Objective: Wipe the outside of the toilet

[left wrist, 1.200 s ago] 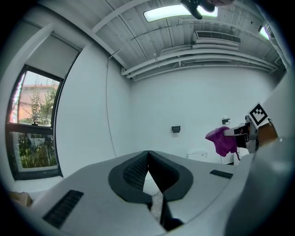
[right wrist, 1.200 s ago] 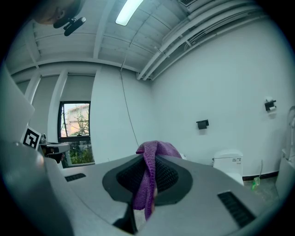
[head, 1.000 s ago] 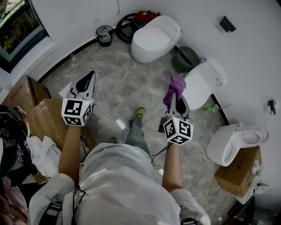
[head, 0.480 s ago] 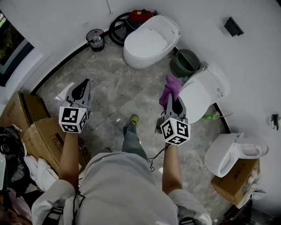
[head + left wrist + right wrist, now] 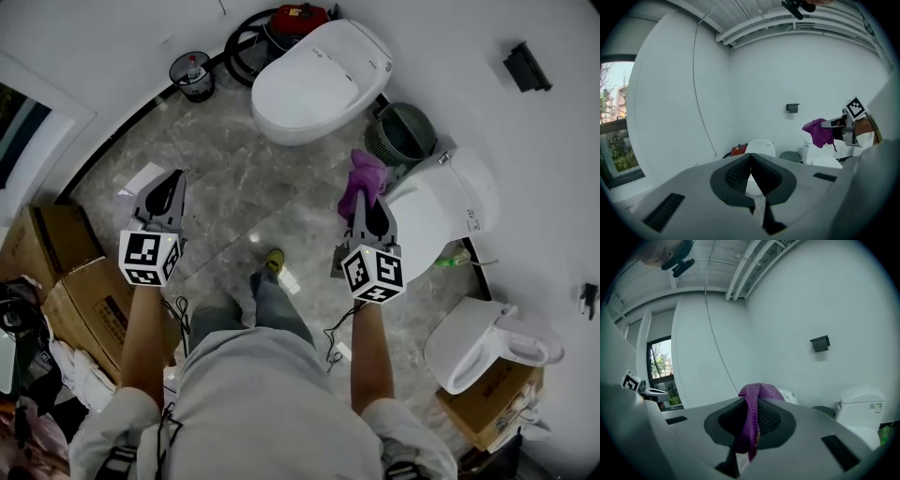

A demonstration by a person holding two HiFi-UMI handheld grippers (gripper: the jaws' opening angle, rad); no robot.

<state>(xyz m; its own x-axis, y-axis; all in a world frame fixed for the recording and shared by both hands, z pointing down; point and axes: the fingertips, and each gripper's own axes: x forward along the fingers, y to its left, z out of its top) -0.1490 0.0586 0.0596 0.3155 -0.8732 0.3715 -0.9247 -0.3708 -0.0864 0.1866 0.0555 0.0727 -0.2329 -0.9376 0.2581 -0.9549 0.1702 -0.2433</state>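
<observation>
A white toilet with its lid down stands at the far wall, ahead of both grippers. A second white toilet stands along the right wall, just right of my right gripper. That gripper is shut on a purple cloth, which bunches out past the jaw tips. The cloth hangs in the air, touching neither toilet. My left gripper is shut with nothing in it, held over the marble floor at the left. In the left gripper view the far toilet shows past the jaws.
A green basket sits between the two toilets. A red vacuum with a black hose and a small bin stand at the far wall. Cardboard boxes are at the left. A third toilet and a box lie at the right.
Both grippers and the person have moved forward towards the far toilet. The cloth stays held in the right gripper, now closer beside the right-hand toilet.
</observation>
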